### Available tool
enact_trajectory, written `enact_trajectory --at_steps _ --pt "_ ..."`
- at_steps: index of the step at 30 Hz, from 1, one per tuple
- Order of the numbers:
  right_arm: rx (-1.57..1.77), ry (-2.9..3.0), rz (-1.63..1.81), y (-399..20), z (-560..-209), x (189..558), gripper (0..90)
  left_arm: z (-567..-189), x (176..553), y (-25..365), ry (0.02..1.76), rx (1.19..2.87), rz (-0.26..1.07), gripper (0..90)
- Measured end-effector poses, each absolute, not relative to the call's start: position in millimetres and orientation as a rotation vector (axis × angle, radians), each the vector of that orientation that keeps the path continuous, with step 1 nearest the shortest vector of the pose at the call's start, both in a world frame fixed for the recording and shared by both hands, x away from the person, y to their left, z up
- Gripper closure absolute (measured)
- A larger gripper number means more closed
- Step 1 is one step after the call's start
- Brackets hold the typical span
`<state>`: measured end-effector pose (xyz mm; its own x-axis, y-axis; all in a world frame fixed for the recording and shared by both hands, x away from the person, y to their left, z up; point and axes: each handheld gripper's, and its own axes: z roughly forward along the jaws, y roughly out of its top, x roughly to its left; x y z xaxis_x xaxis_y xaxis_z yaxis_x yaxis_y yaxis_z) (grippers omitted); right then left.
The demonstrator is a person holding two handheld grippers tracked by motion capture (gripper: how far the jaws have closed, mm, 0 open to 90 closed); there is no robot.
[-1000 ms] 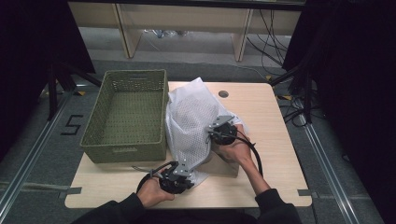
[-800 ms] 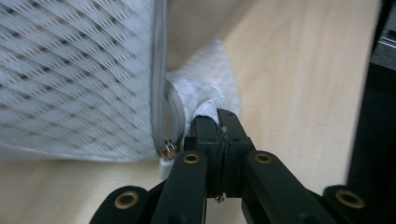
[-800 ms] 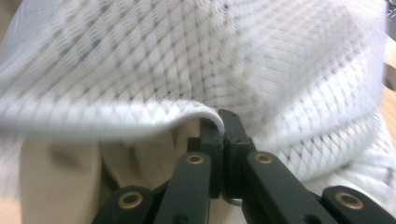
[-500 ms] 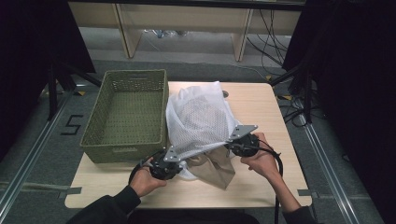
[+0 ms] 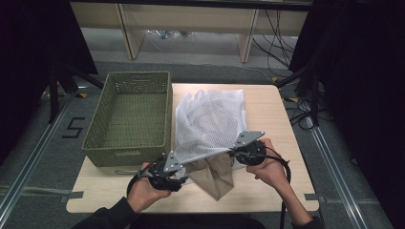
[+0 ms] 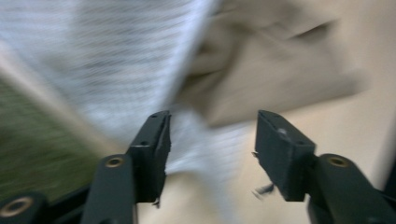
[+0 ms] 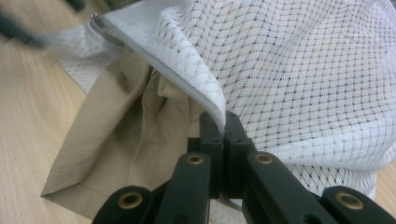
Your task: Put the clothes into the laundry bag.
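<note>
A: Item 1, white mesh laundry bag [image 5: 210, 121]. Where do we log it?

B: Centre of the wooden table [image 5: 267, 102], spread from approx. 12 o'clock back toward 6. Near edge lifted off the tabletop, stretched between the two grippers.

A: Item 2?

B: Beige cloth [image 5: 216, 174], prob. a garment. Hangs out of the bag's open mouth at 6 o'clock, lower end lying on the table. In the right gripper view we see the cloth [image 7: 116, 135] under the bag's zip-edged rim [image 7: 182, 79].

A: Right gripper [image 5: 248, 153]?

B: At approx. 4 o'clock, held in the person's right hand [image 5: 270, 167]. Jaws pinched together on the bag's rim; right gripper view shows mesh clamped betw. them [image 7: 224, 128].

A: Left gripper [image 5: 168, 171]?

B: Approx. 7 o'clock, in the left hand [image 5: 145, 188], at the bag's other near corner. Left gripper view is blurred, but we see the jaws spread apart [image 6: 210, 144], mesh and beige cloth beyond them, nothing clamped.

A: Item 3?

B: Green woven basket [image 5: 131, 117], at 9–10 o'clock, just beside the bag's left edge. We see no contents in it.
</note>
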<state>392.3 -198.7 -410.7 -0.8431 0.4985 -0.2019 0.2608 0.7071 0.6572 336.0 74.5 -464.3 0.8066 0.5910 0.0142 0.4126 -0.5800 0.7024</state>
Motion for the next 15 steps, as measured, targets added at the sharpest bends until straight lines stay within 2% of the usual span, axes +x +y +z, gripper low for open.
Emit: enact_trajectory --at_steps 3,6,9,10,11,13,15 --pt "0.596 2.538 0.898 -198 -410 392 90.0 -476 336 52 0.720 2.298 0.251 35.5" --pt "0.594 2.531 0.904 -197 -407 390 90.0 -488 343 31 0.730 2.323 0.243 29.7" --pt "0.590 2.536 0.921 -197 -403 386 90.0 -497 353 19 0.720 2.345 0.304 27.0" --pt "0.569 2.540 0.923 -196 -402 385 90.0 -500 356 15 0.734 2.330 0.304 32.1" --pt "0.559 2.545 0.931 -196 -401 384 90.0 -500 360 14 0.675 2.336 0.322 47.8" --pt "0.575 2.540 0.934 -195 -399 381 90.0 -498 367 10 0.643 2.316 0.334 71.5" --pt "0.545 2.546 0.934 -194 -398 381 90.0 -492 372 7 0.653 2.286 0.338 84.3"
